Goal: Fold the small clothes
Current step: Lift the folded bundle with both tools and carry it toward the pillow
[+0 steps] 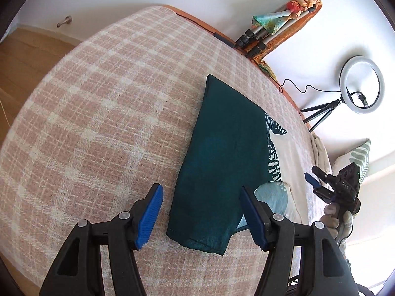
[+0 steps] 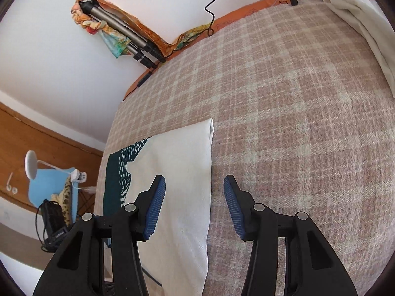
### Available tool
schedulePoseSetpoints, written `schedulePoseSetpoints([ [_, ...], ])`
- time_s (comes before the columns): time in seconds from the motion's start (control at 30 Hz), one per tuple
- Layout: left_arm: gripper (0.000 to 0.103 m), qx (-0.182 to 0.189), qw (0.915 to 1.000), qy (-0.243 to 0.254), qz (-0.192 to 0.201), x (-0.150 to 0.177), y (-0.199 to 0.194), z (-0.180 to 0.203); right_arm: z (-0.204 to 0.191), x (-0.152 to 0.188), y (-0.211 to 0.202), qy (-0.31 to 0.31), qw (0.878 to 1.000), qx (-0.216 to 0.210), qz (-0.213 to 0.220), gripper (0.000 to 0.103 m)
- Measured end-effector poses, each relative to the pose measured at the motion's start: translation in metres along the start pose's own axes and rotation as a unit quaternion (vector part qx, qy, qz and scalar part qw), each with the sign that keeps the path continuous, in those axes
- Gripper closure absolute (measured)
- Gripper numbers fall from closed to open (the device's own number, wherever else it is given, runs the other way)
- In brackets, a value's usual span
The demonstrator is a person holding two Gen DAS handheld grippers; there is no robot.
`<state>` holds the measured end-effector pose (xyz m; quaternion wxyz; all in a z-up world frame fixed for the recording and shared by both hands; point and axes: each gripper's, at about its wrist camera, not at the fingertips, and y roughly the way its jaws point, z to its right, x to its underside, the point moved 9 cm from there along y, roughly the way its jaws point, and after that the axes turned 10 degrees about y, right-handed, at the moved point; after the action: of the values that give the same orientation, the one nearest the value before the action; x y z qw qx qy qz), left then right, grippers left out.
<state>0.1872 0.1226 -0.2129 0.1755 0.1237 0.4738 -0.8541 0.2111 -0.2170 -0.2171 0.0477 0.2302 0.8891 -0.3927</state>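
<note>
A small garment lies flat on the pink and cream checked blanket (image 1: 98, 113). Its dark teal part (image 1: 222, 153) fills the middle of the left wrist view, with a cream part (image 1: 288, 153) and a light blue patch to its right. The right wrist view shows the cream part (image 2: 180, 172) with its straight right edge and a teal patterned patch (image 2: 118, 177). My left gripper (image 1: 201, 217) is open above the teal near edge. My right gripper (image 2: 195, 207) is open above the cream right edge, and also shows in the left wrist view (image 1: 330, 187).
A ring light on a tripod (image 1: 361, 86) stands by the white wall. Folded tripod legs wrapped in orange cloth (image 1: 279, 24) lean at the bed's far edge. A cream cloth (image 2: 365, 24) lies at the far right corner. A blue chair with a lamp (image 2: 51, 185) stands on the floor.
</note>
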Motion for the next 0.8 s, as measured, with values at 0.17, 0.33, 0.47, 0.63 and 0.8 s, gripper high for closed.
schedulePoseSetpoints([
  [0.17, 0.039, 0.009, 0.9997, -0.019, -0.012, 0.001, 0.012, 0.000, 0.001, 0.006, 0.006, 0.006, 1.000, -0.011, -0.015, 0.055],
  [0.33, 0.039, 0.030, 0.9988, -0.034, -0.015, -0.002, 0.018, 0.007, -0.007, 0.005, 0.017, 0.024, 0.999, -0.043, -0.021, 0.055],
  [0.47, 0.039, 0.035, 0.9989, -0.028, -0.016, -0.006, 0.026, 0.017, -0.012, 0.003, 0.025, 0.029, 0.997, -0.066, -0.025, 0.055],
  [0.63, 0.044, 0.034, 0.9991, -0.016, -0.019, -0.013, 0.037, 0.028, -0.021, 0.003, 0.032, 0.026, 0.997, -0.074, -0.025, 0.055],
  [0.8, 0.067, 0.019, 0.9995, 0.004, -0.025, -0.016, 0.047, 0.039, -0.030, 0.006, 0.040, 0.016, 0.997, -0.072, -0.033, 0.062],
])
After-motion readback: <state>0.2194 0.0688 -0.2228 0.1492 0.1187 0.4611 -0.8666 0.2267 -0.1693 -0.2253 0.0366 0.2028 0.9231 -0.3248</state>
